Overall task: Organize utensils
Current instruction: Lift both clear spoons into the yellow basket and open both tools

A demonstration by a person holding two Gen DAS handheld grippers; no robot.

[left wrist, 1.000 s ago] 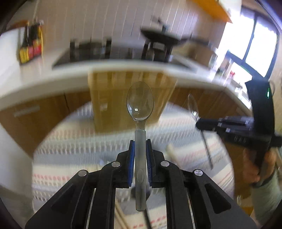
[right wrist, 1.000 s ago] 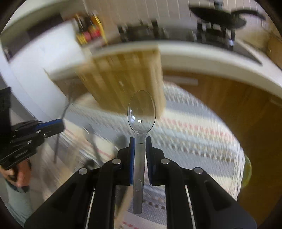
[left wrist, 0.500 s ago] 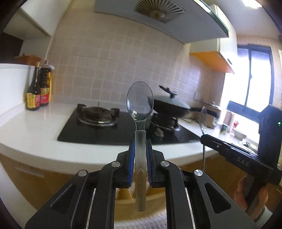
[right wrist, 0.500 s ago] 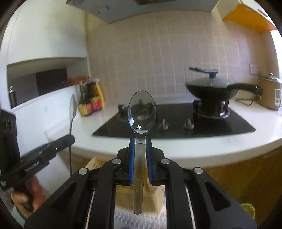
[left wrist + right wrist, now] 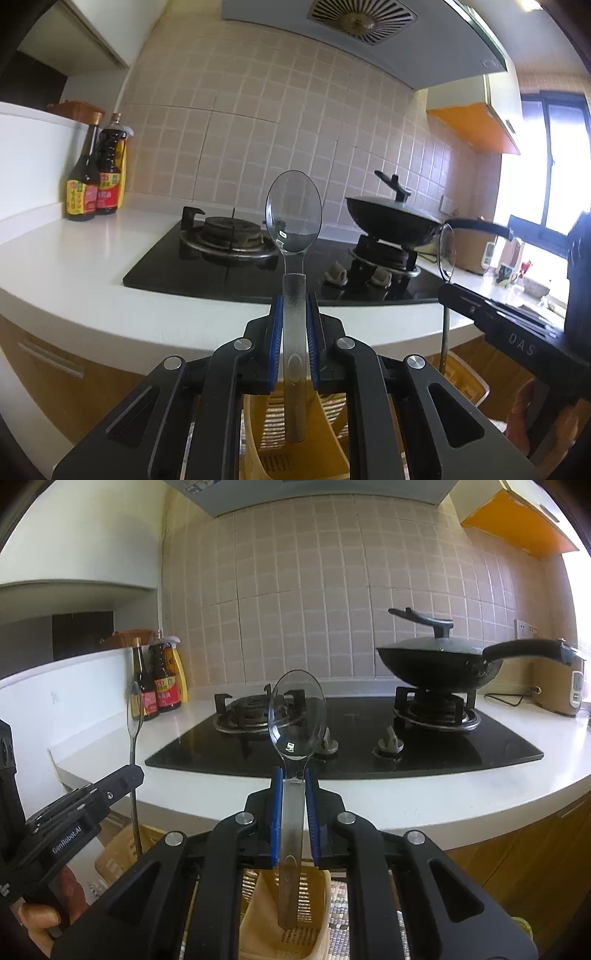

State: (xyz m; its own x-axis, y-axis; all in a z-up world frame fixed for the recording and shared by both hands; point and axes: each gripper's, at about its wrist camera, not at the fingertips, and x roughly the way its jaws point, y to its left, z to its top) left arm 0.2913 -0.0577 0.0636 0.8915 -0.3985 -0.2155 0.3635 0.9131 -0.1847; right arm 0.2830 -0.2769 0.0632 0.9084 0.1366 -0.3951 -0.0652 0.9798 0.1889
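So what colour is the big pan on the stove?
Black, with a black lid; the pan shows best in the right wrist view.

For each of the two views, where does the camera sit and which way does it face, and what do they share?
Left wrist: on the left gripper, facing the stove; its fingers clamp a clear spoon; the right gripper shows at right.
Right wrist: on the right gripper, same heading, holding another clear spoon; the left gripper shows at left.
Shared: stove, wok, sauce bottles, yellow basket below.
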